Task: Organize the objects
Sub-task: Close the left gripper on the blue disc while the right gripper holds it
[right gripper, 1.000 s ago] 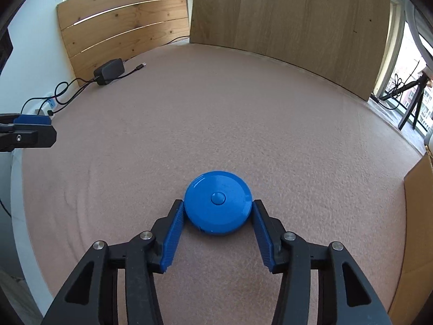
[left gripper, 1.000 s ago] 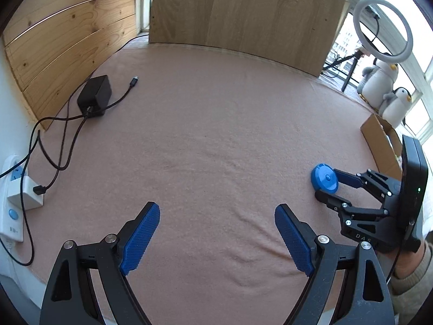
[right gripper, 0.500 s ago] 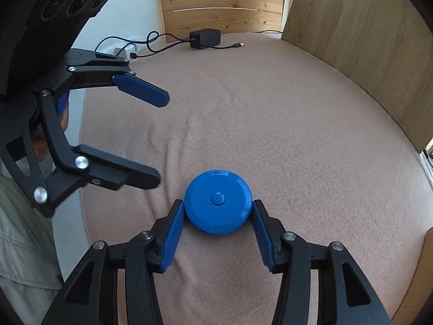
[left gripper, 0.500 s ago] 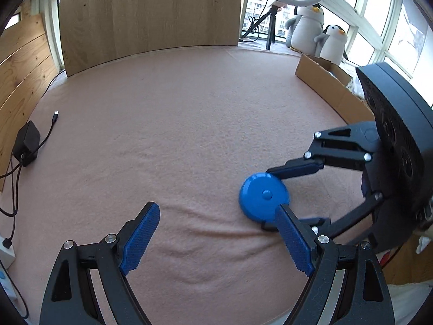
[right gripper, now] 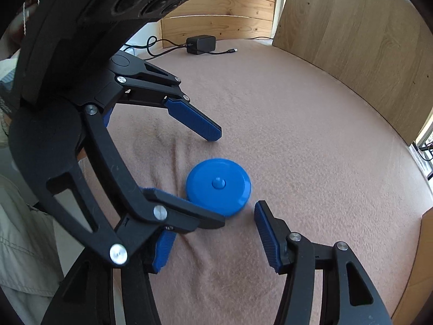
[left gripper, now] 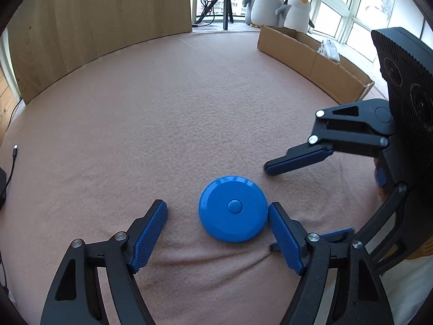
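Cardboard box (left gripper: pixel 311 57) beside penguins (left gripper: pixel 276 2); contents hidden.

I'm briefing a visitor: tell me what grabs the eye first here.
A bright blue round disc lies on the pinkish blanket, low in the middle. Both tongs, left and right, crowd around it, open, pads off it. Behind, two plush penguins sit by the window beyond a cardboard box.

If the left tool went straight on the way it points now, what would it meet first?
Most likely the blue disc, which lies between the open fingers of the left tool, close to one pad. Depth is unclear; it may meet the pink blanket first.
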A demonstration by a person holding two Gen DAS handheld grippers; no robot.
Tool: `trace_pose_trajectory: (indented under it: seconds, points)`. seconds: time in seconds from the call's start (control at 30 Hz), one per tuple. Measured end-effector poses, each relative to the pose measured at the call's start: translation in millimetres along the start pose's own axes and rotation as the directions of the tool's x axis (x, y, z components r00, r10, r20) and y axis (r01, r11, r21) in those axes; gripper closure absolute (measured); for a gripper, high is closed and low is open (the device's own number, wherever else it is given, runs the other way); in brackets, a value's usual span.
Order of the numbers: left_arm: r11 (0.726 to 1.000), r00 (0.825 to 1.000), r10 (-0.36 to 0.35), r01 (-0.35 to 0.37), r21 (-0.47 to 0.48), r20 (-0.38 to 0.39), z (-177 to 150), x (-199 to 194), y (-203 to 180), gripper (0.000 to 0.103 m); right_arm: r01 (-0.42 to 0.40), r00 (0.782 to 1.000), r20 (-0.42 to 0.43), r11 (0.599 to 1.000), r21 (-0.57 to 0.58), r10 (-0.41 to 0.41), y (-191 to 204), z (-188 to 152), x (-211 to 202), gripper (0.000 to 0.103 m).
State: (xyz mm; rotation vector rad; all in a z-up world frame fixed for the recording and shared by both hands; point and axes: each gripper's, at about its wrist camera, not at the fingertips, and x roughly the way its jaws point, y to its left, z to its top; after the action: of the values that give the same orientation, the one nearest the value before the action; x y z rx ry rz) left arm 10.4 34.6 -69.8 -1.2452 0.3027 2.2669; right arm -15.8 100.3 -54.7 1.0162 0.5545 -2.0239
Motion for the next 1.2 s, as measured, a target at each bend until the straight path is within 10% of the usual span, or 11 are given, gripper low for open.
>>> trace_pose_trajectory:
  seconds: [0.33, 0.6, 1.2]
  points:
    - [0.999, 0.997, 0.028, -0.030, 0.029, 0.070, -6, 1, -13, 0.040, -0.012, 0.999, -0.043, 0.969, 0.246, 0.024, -54, -11, -26, 0.044]
    - [0.998, 0.996, 0.032, -0.036, 0.057, 0.082, -11, -3, -19, 0.049, -0.120, 0.986, -0.098, 0.985, 0.128, 0.133, -31, 41, 8, 0.045]
    - [0.998, 0.997, 0.026, -0.030, 0.050, 0.078, -5, -12, -21, 0.050, -0.173, 0.964, -0.189, 0.982, 0.078, 0.185, -19, 38, 11, 0.063]
